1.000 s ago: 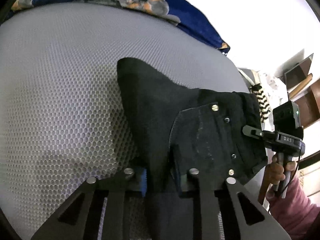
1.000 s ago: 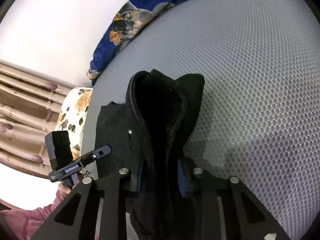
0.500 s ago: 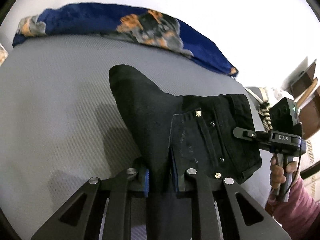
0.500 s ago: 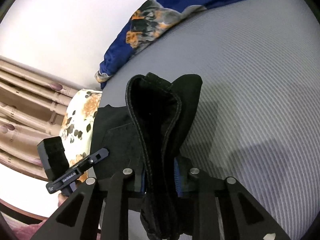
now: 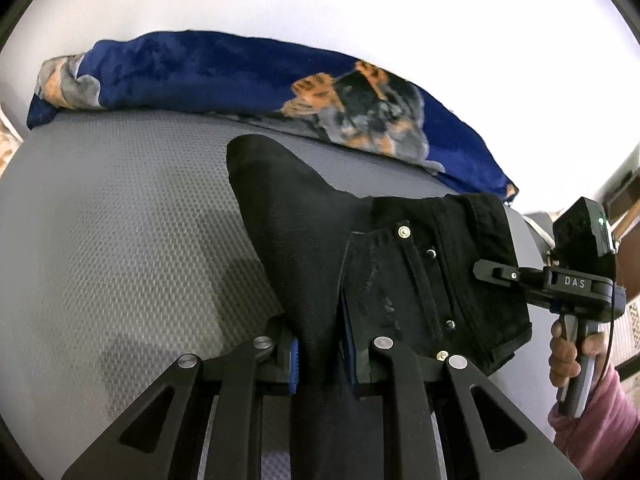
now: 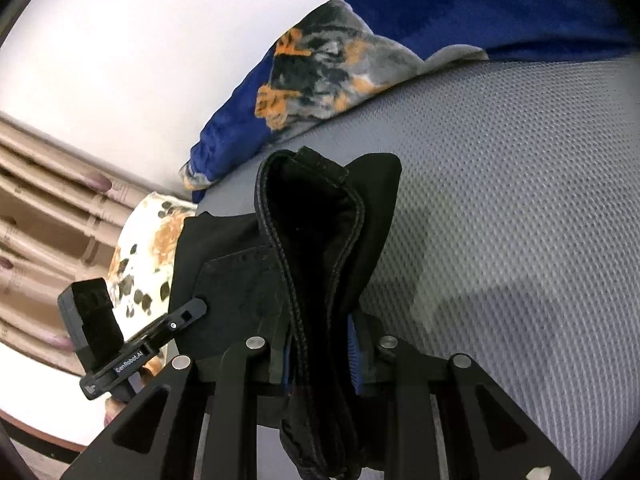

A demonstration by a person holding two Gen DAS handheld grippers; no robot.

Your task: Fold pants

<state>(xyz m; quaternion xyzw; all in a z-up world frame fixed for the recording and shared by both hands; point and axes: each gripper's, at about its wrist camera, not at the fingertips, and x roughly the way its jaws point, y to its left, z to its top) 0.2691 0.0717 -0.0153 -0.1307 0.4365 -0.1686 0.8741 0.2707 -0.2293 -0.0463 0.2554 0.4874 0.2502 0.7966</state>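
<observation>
Two grippers, left [image 5: 320, 354] and right [image 6: 320, 354], jaws clamped on black pants [image 5: 420, 272] above grey bed [image 5: 120, 240].

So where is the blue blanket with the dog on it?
The blue dog-print blanket lies bunched along the far edge of the grey mesh surface, against the white wall, beyond the black pants both grippers hold.

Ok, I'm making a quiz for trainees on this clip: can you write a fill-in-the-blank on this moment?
1. Both grippers are shut on the ____ pants.
2. The left gripper has blue pads; beyond the pants lies a blue ____ with orange patches.
3. The pants hang over a ____ textured surface.
4. The right gripper clamps a stitched ____ of the pants.

Missing: black; blanket; grey; edge
</observation>
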